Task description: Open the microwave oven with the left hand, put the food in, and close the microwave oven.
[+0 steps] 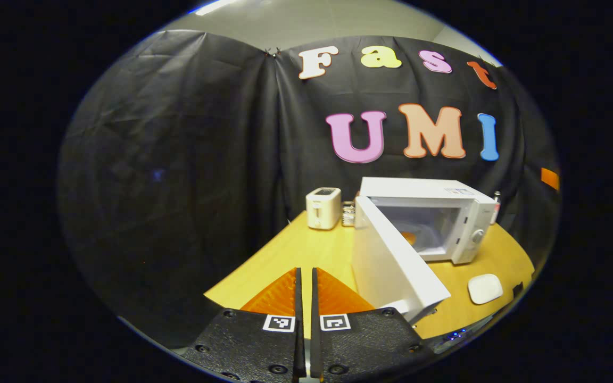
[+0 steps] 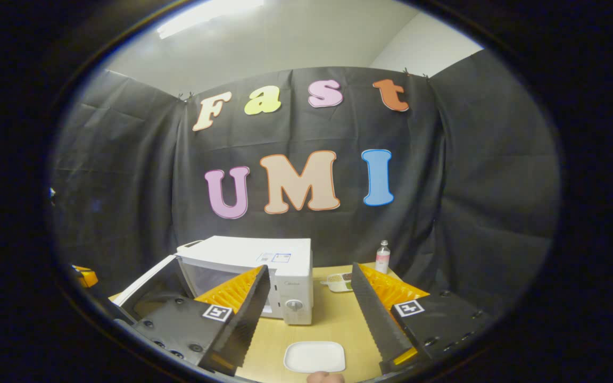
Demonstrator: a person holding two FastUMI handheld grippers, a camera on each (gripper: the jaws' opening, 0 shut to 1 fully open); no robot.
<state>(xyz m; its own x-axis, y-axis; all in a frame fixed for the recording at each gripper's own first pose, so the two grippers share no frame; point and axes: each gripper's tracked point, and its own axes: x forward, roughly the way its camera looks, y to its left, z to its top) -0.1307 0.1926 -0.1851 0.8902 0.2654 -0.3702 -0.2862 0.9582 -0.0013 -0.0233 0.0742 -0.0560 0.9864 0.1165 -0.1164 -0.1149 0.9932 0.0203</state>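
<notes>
— Microwave oven (image 1: 439, 218) stands on the wooden table (image 1: 296, 250), its door (image 1: 391, 260) swung wide; something orange lies inside.
— And the claws?
— Left gripper (image 1: 304, 298) has fingers pressed together, holding nothing. Right gripper (image 2: 311, 314) is spread wide and empty above a white plate (image 2: 314, 356). A toaster (image 1: 323, 208) sits beside the oven.

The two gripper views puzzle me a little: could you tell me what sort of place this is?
Probably a staged kitchen corner in a recording booth: a white microwave with its door open and a toaster stand on a wooden table, backed by black cloth.
</notes>
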